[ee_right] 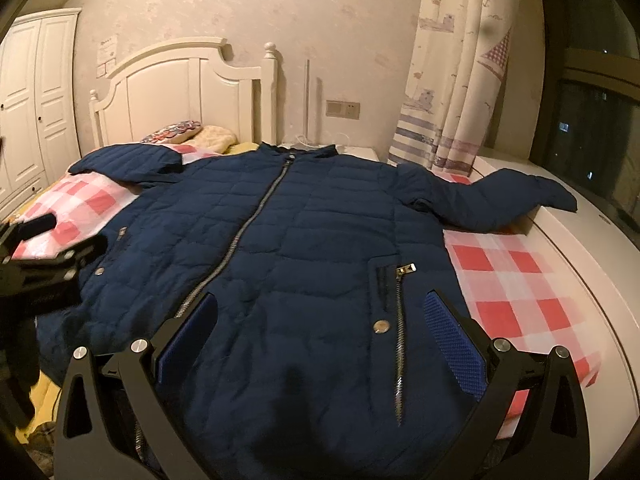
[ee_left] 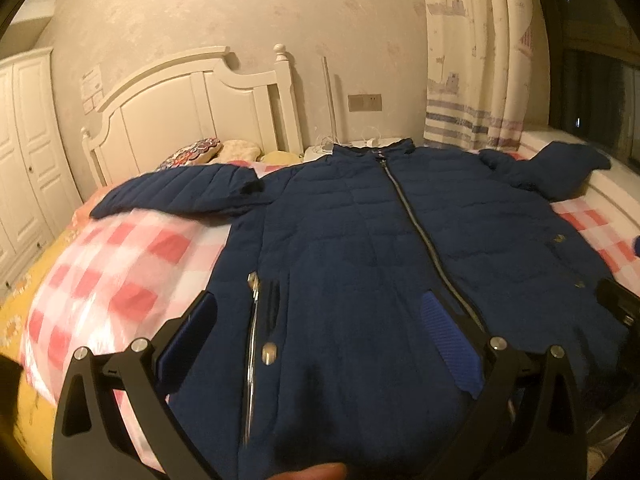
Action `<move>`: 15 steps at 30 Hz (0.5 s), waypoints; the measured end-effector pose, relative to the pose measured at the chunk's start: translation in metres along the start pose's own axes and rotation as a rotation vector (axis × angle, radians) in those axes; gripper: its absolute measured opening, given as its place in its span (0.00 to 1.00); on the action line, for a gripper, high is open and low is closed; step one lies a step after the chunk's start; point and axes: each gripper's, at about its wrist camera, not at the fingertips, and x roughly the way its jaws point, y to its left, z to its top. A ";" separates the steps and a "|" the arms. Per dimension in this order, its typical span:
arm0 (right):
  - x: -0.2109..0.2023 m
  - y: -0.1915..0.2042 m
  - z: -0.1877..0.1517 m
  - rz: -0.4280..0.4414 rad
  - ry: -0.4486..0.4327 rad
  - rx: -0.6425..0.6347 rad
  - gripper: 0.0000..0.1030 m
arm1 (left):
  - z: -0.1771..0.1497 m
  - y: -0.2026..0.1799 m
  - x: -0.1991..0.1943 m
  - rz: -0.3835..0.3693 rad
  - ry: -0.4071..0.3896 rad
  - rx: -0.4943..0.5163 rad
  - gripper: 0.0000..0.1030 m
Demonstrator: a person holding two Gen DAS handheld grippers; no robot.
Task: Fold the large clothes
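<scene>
A navy puffer jacket (ee_right: 304,240) is lying zipped on the checked bedspread (ee_right: 516,288) as the left gripper (ee_left: 316,332) and right gripper (ee_right: 320,328) are hovering above its hem, jaws spread wide.

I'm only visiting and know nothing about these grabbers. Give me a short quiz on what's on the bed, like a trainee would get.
1. True or false: the jacket's front zipper is closed.
2. What pattern is the sheet under it?
A. stripes
B. red and white checks
C. dots
3. The right gripper is open or shut?

Key:
1. True
2. B
3. Open, over the hem, gripping nothing.
</scene>
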 end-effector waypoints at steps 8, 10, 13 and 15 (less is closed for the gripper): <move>0.080 -0.079 0.040 -0.073 0.082 0.102 0.96 | 0.080 0.004 0.140 -0.015 0.191 -0.016 0.98; 0.107 -0.122 0.053 -0.084 0.105 0.216 0.96 | 0.097 0.009 0.173 0.007 0.210 -0.034 0.98; 0.148 -0.180 0.069 -0.136 0.146 0.349 0.96 | 0.111 0.016 0.211 0.025 0.235 -0.062 0.98; 0.175 -0.218 0.078 -0.197 0.170 0.415 0.96 | 0.114 0.020 0.235 0.020 0.261 -0.077 0.98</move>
